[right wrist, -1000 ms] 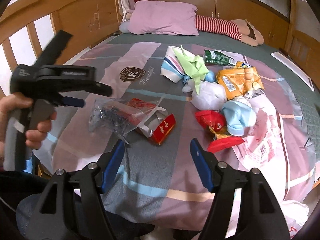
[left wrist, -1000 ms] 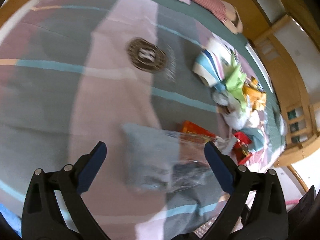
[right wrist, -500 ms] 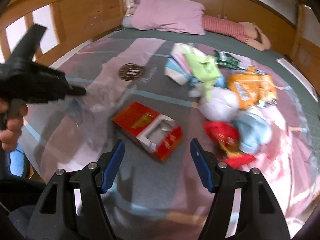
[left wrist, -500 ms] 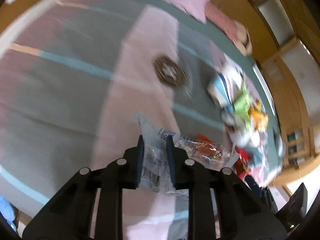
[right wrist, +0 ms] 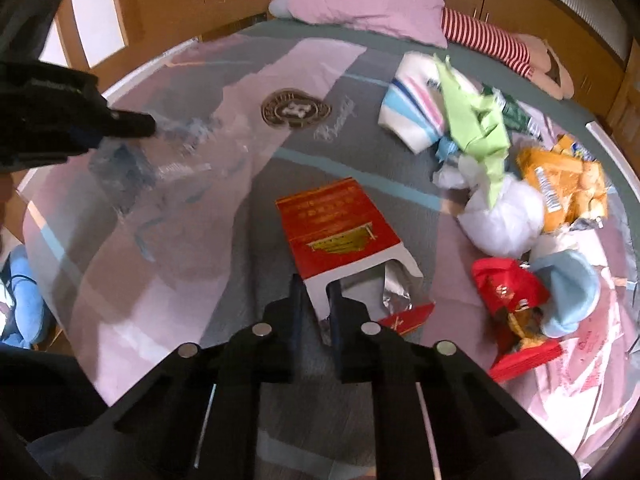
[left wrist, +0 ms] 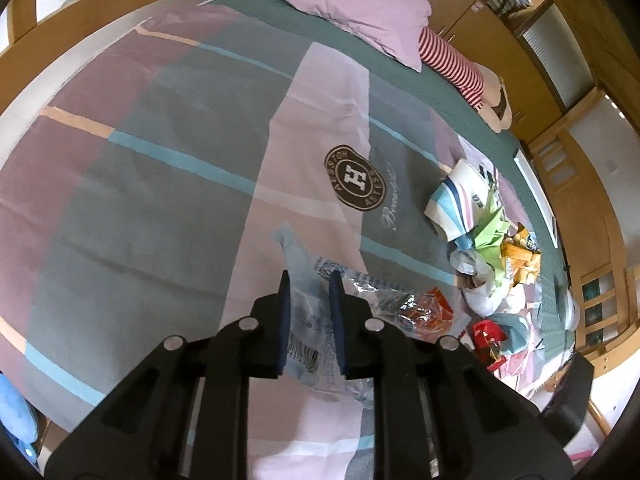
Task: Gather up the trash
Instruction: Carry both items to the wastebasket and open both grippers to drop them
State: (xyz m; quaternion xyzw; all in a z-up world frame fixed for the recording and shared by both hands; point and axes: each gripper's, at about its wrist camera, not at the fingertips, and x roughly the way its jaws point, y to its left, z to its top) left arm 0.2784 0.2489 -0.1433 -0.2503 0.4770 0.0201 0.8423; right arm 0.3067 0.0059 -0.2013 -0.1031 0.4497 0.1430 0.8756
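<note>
Bedroom, patchwork bedspread (left wrist: 192,128), wood panelling round the bed, pink pillow (right wrist: 360,0) at the head. Your left tool (left wrist: 307,280) is clamped on the clear plastic bag (left wrist: 320,320), which hangs from the pads just above the bedspread; your right tool (right wrist: 316,292) is pinched on the white torn edge of the red carton (right wrist: 336,232), which lies flat on the bedspread in front of it. Both sets of jaws have just been closing, with the film and the card between them. Risks: the bag is thin slick film held by a small bunched fold, so a quick swing could let it slip out or tear. The carton is gripped only at a ragged flap beside loose foil (right wrist: 394,292), so lifting by that edge may rip it or tilt it and spill whatever's inside. The rest of the trash pile (right wrist: 500,160), wrappers, tissue, green paper, sits well apart to the right and untouched. Versus a second ago: both tools stood wide open over the bag and carton, which then lay overlapped; now the bag is pulled clear to the left and the carton is exposed.
</note>
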